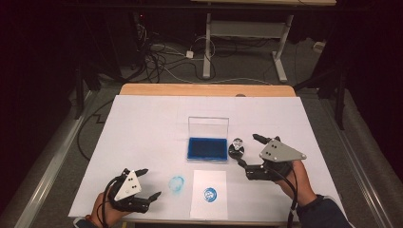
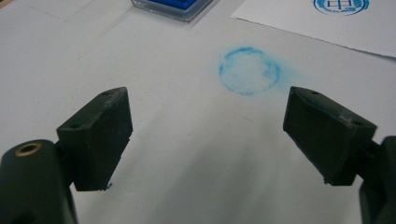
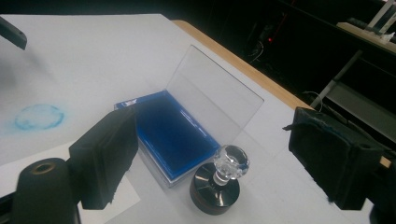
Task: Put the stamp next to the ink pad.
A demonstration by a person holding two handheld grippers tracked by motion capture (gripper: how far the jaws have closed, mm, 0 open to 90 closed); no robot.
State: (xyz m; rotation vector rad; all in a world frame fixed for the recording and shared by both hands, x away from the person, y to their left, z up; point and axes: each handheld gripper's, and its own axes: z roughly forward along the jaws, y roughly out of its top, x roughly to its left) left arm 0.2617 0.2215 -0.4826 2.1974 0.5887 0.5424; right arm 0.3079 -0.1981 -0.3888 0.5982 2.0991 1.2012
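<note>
At centre we log an open blue ink pad in a clear hinged-lid case (image 1: 207, 147); at its 3 o'clock, just beside it, stands a round black stamp with a clear knob (image 1: 236, 148). At 6 o'clock lies a white paper sheet bearing a blue round print (image 1: 209, 194), with a smudged blue ring (image 1: 177, 184) on the white table cover (image 1: 142, 128) at its 9 o'clock. Left gripper (image 1: 151, 183), 7 o'clock: jaws apart, empty. Right gripper (image 1: 249, 150), 4 o'clock: jaws apart, flanking the stamp

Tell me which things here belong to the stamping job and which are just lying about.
Job, likely:
stamp, upright beside the pad
ink pad, lid open
paper, with a blue print
right tongs, open, nearest the stamp
left tongs, open

Lying about:
blue smudge on the table cover
cables on the floor
far desk
</note>
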